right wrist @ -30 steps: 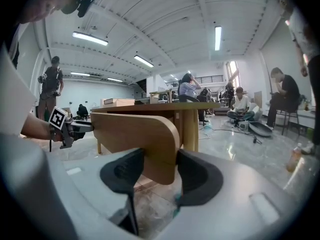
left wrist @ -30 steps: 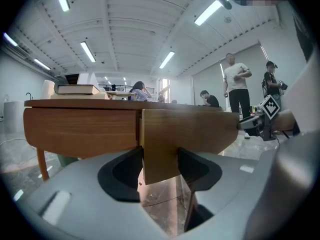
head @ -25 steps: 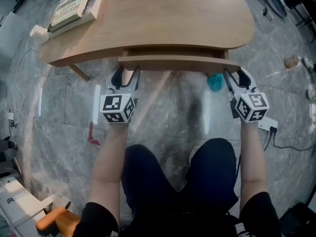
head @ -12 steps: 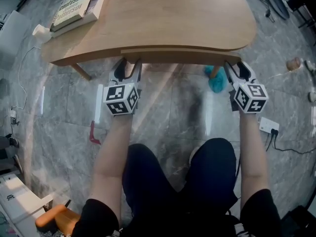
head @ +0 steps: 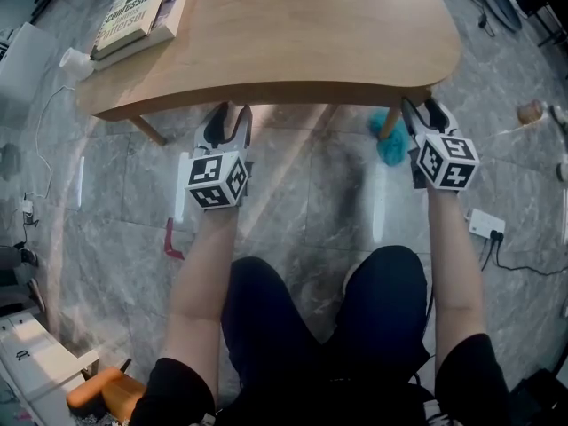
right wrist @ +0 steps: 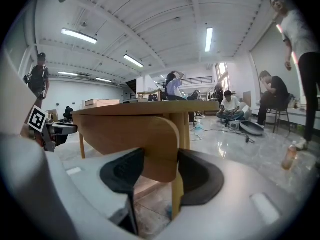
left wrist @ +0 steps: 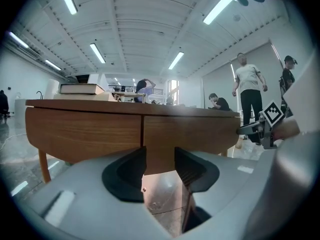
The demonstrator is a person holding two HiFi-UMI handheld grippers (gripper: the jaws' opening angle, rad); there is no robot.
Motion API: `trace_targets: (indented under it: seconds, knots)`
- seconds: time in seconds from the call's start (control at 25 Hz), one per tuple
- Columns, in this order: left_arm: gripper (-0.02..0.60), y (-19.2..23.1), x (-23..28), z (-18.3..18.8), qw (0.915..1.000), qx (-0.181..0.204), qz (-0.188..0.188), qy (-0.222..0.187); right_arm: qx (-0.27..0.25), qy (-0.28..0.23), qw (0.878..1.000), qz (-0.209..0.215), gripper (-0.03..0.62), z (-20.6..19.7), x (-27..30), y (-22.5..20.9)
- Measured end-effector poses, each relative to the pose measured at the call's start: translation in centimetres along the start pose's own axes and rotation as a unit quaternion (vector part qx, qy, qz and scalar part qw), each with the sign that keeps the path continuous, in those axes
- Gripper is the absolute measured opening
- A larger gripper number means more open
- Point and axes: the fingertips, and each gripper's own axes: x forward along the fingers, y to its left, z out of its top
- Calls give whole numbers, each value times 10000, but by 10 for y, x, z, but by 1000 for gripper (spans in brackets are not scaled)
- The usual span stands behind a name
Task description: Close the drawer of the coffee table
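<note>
The wooden coffee table stands in front of me, its drawer front pushed in flush under the tabletop edge. My left gripper is at the drawer's left end, just right of the seam. Its jaws have just been closing a little. They still stand apart and clasp nothing, with the drawer's face showing in the gap. My right gripper is at the drawer's rounded right end. Its jaws are also apart, tips up against the wood.
Two stacked books and a white adapter lie on the table's far left. On the floor are a teal object by the right table leg, a power strip and a red tool. People stand beyond.
The drawer has slid in from sticking out to flush under the tabletop. Both grippers moved forward toward the table with it.
</note>
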Motion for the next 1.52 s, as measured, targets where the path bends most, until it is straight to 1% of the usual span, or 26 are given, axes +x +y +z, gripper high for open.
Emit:
trace_targets:
  seconds: [0.32, 0.48, 0.52, 0.64, 0.76, 0.8, 1.08, 1.12, 1.16, 1.2, 1.24, 1.4, 1.52]
  knots:
    - [170, 2, -10, -2, 10000, -16, -22, -7, 201, -39, 9997, -148, 207, 2, 10, -4]
    - [152, -1, -11, -1, 9999, -10, -126, -36, 280, -44, 9994, -203, 207, 4, 15, -5]
    - [142, -3, -11, -1, 9999, 19, -153, -48, 289, -48, 9993, -210, 207, 5, 15, -5]
    - [84, -4, -13, 1, 9997, 108, -181, -98, 294, -73, 9993, -221, 207, 4, 15, -6]
    - [14, -2, -14, 3, 9997, 89, -159, -137, 302, -72, 9993, -215, 207, 5, 16, -5]
    - [6, -2, -14, 3, 9997, 72, -164, -143, 306, -70, 9993, -210, 207, 5, 16, -5]
    - [6, -8, -16, 6, 9995, 39, -252, -175, 418, -65, 9985, -352, 197, 3, 6, -6]
    - [6, -8, -17, 8, 9995, 34, -253, -185, 456, -107, 9982, -386, 188, 4, 3, -6]
    - [6, -8, -18, 10, 9995, 26, -252, -186, 493, -149, 9978, -416, 161, 6, -1, -5]
    - [6, -8, -20, 12, 9995, 17, -252, -171, 525, -177, 9975, -436, 106, 7, -6, -4]
    - [6, -9, -23, 13, 9996, 5, -252, -139, 546, -177, 9974, -427, 10, 7, -12, -1]
    - [6, -13, -38, 22, 9997, -95, -221, 72, 498, 58, 9986, -146, 2, 11, -27, 19]
    - [6, -17, -50, 37, 9990, -202, -219, 319, 486, 284, 9984, 69, 2, 26, -37, 33]
